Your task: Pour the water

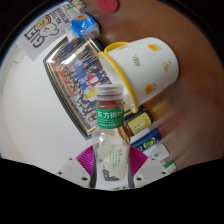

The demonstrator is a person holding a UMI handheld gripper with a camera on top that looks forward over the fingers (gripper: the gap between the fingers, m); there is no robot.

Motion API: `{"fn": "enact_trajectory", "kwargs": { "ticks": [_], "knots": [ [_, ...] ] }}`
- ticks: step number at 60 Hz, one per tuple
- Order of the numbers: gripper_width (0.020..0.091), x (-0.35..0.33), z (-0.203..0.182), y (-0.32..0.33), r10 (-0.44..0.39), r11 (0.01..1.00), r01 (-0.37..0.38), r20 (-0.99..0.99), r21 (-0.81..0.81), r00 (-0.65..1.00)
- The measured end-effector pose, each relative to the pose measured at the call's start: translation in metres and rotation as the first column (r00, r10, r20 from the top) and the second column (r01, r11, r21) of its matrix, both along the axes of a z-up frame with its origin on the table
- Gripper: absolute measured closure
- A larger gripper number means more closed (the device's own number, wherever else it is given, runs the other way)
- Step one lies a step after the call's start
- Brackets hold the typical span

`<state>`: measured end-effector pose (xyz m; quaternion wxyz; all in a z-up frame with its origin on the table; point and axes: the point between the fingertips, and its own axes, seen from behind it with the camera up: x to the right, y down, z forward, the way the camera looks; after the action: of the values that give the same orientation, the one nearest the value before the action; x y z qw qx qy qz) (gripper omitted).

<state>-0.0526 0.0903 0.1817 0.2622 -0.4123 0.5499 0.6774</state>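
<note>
One bottle (pixel 108 135) clamped in claw (pixel 110 172), base hidden between pads; yellow cup (pixel 148 62) tilted beyond; tray (pixel 75 75) behind.

A white tabletop (pixel 30 110) filled the 9 o'clock side of the view, smooth and evenly lit. From 12 to 3 o'clock a brown surface (pixel 185 35) ran beyond it, whether floor or another top could not be told. A shiny metal tray (pixel 75 80) lay on the white top near the centre, catching reflections.
</note>
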Motion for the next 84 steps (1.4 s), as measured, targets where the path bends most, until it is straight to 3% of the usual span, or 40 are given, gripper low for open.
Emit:
{"fn": "enact_trajectory", "kwargs": {
  "ticks": [16, 27, 32, 39, 47, 51, 57, 62, 75, 84],
  "knots": [
    [0.0675, -0.002, -0.001, -0.001, 0.028, 1.000, -0.028, -0.003, -0.002, 1.000],
    [0.0677, -0.006, 0.005, -0.009, 0.095, 0.995, -0.103, 0.422, -0.004, 0.901],
    [0.0674, 0.009, 0.017, -0.014, 0.088, 0.992, -0.129, 0.662, 0.013, 0.744],
    [0.0673, 0.064, 0.047, -0.014, -0.023, 0.993, -0.100, 0.914, 0.069, 0.404],
    [0.0674, 0.143, 0.073, -0.022, -0.141, 0.988, -0.062, 0.990, 0.139, -0.031],
    [0.0677, 0.181, 0.073, -0.022, -0.139, 0.990, -0.041, 0.965, 0.133, -0.224],
    [0.0675, 0.232, 0.051, -0.024, -0.109, 0.994, -0.020, 0.904, 0.111, -0.413],
    [0.0676, 0.263, 0.018, -0.026, -0.069, 0.997, -0.011, 0.879, 0.072, -0.471],
    [0.0674, 0.297, -0.072, -0.031, 0.031, 0.999, -0.018, 0.869, -0.046, -0.494],
    [0.0671, 0.309, -0.112, -0.033, 0.075, 0.996, -0.008, 0.876, -0.090, -0.477]
  ]
}}
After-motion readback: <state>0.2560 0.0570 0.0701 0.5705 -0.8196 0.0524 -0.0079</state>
